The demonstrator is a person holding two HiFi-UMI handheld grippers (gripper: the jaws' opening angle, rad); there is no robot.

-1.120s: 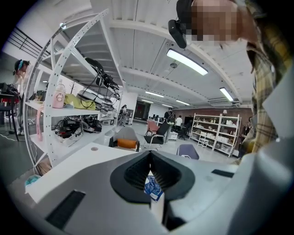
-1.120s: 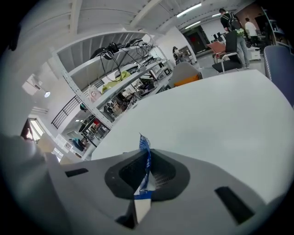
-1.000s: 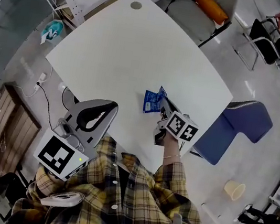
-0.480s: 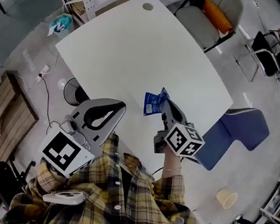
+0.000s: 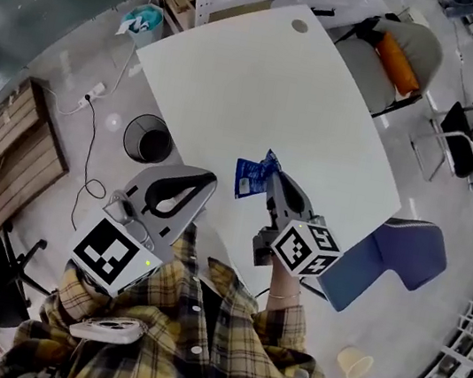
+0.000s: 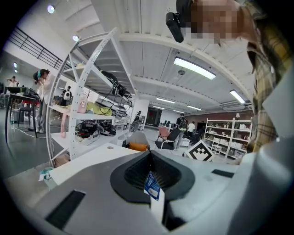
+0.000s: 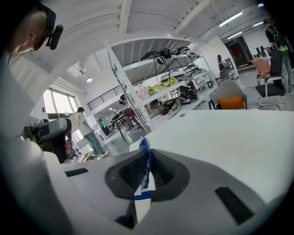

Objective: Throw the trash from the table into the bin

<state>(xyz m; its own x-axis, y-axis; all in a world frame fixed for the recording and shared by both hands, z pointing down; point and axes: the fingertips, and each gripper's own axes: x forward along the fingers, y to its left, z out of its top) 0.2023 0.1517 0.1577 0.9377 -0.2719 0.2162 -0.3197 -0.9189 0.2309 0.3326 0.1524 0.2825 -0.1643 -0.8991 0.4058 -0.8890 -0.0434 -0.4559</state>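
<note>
Wrapper (image 5: 252, 177) now off table edge (image 5: 203, 133) in right hand-held gripper (image 5: 272, 175); bin (image 5: 148, 137) nearby

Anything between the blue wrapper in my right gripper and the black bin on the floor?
Nothing visible blocks it. From the blue wrapper in the right gripper, the way to the black bin crosses only bare table edge. The left gripper, shut on a blue scrap, sits just beside that line.
</note>
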